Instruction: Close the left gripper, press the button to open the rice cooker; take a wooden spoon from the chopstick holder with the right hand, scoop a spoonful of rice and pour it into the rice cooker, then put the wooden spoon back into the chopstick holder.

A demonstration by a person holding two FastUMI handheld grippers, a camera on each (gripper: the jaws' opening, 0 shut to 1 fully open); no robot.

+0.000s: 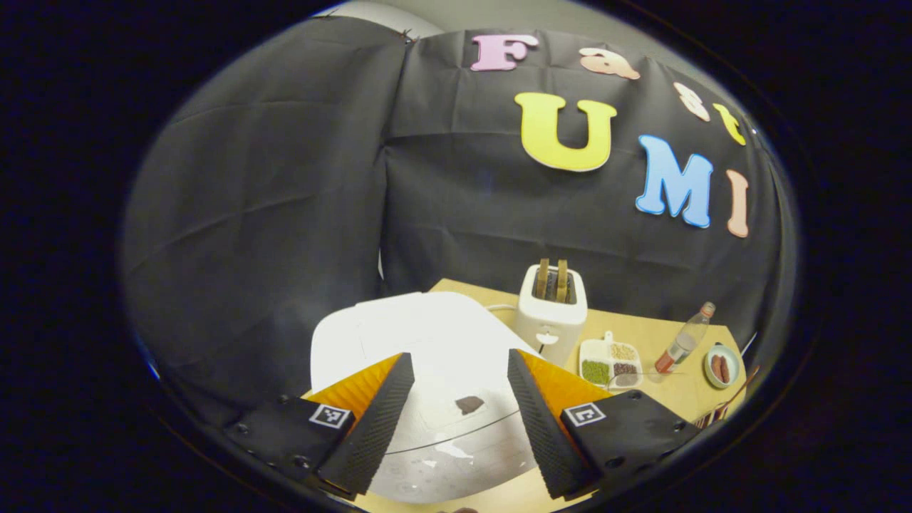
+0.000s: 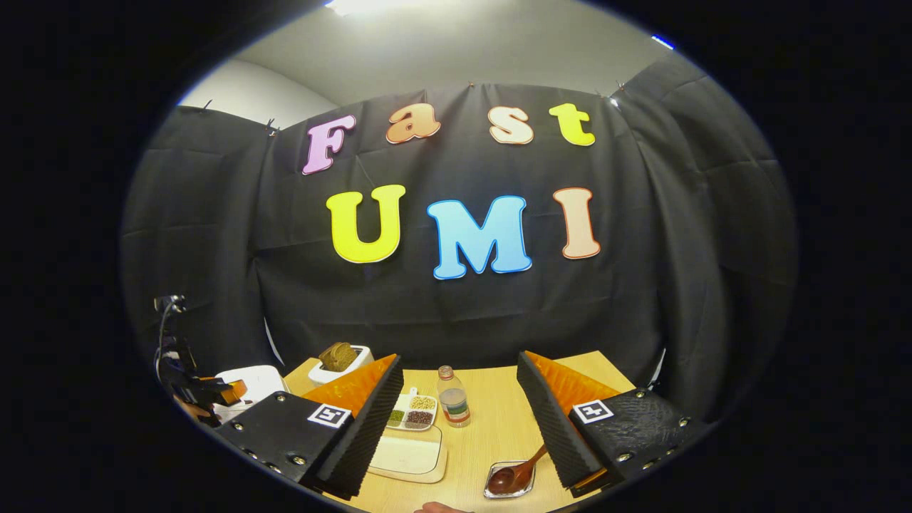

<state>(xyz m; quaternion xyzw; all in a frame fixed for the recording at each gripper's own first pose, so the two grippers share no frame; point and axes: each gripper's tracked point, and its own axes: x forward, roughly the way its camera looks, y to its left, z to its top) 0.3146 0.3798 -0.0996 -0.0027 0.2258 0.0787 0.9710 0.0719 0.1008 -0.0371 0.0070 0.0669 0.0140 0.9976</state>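
The white rice cooker [image 1: 427, 335] sits right under my left gripper [image 1: 459, 360], lid down, with a small dark patch [image 1: 469, 405] on the lid between the fingers. The left gripper is open and holds nothing. In the right gripper view, a dark wooden spoon [image 2: 519, 472] rests with its bowl in a small clear dish [image 2: 507, 489] on the table, its handle pointing toward my right-hand finger. My right gripper [image 2: 459, 360] hangs open above the table, apart from the spoon. The rice cooker [image 2: 249, 383] and the left gripper [image 2: 203, 390] show at the far left.
A white toaster [image 1: 552, 313] with bread stands behind the cooker. To its right are a divided grain dish [image 1: 609, 363], a clear bottle [image 1: 684, 342] and a bowl of sausages [image 1: 721, 365]. A pale flat tray [image 2: 410, 452] lies on the wooden table [image 2: 491, 420].
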